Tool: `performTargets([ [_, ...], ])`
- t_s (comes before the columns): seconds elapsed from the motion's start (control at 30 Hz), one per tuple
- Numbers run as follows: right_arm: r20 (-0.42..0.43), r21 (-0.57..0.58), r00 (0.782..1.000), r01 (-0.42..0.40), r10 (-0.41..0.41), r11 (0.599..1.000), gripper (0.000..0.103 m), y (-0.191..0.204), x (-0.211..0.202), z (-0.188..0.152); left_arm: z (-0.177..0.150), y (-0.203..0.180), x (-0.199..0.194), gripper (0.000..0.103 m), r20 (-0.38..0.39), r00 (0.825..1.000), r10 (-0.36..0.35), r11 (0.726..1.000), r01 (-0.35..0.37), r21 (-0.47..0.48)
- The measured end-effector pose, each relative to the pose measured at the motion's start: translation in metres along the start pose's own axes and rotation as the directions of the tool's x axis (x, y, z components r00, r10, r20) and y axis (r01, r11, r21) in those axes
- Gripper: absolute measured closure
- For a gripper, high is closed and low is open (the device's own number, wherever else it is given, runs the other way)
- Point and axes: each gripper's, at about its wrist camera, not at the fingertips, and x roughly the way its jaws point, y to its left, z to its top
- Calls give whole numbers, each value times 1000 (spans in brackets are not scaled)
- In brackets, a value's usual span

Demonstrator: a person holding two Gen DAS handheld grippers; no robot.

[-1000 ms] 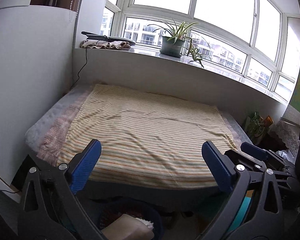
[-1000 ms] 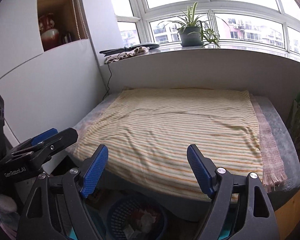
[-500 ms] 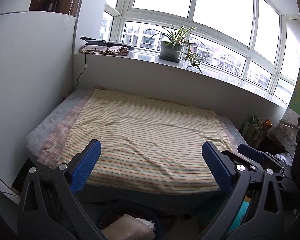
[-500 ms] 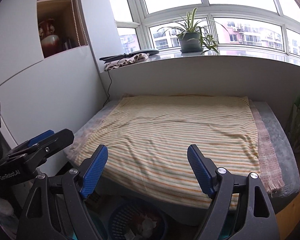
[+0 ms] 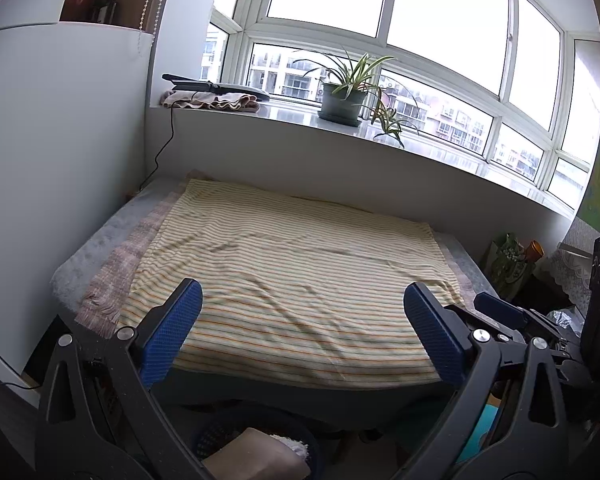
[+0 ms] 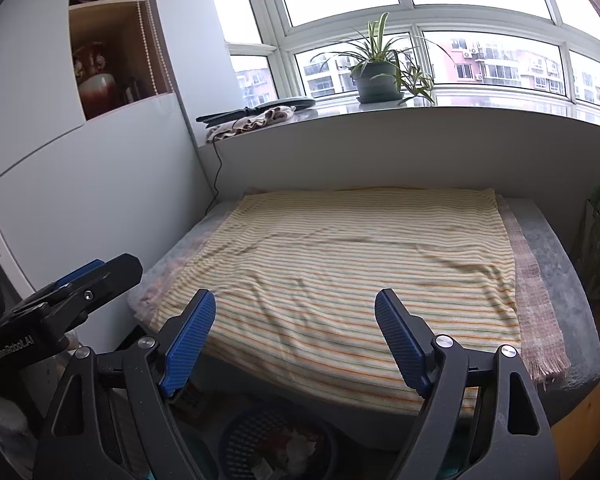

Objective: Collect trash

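Both grippers, left gripper [image 5: 302, 322] and right gripper [image 6: 295, 330], wide open, empty, aimed over striped bed [image 6: 364, 264]; round blue basket [image 6: 278, 446] upright below, trash [image 6: 296, 442] inside.

Both views are lit by daylight from the window [image 5: 440, 28] across the top of the frame, whose panes are blown out to white. The lower edge is left in deep shadow. Straight lines are bowed by fisheye distortion, and the corners are darkened. Focus is kept sharp throughout.
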Motion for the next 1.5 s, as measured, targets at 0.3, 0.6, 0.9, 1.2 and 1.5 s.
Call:
performTargets([
  [0.3,-10,8,1000,-1,1,1000,21,-2,2,0,0,-1,0,1,3,1000,2,1000,-2,-1],
  [0.6,-13,11,1000,2,-2,1000,21,-2,2,0,1,-1,0,1,4,1000,3,1000,-3,-1],
  [0.9,-18,17,1000,6,-5,1000,21,-2,4,-2,1,-1,0,1,4,1000,0,1000,0,0],
  [1.2,-24,22,1000,11,-10,1000,21,-3,4,-4,1,-2,0,1,2,1000,0,1000,0,-3],
  [1.5,-31,30,999,16,-15,999,21,-3,6,-6,0,-2,0,1,2,1000,1,1000,-1,-2],
])
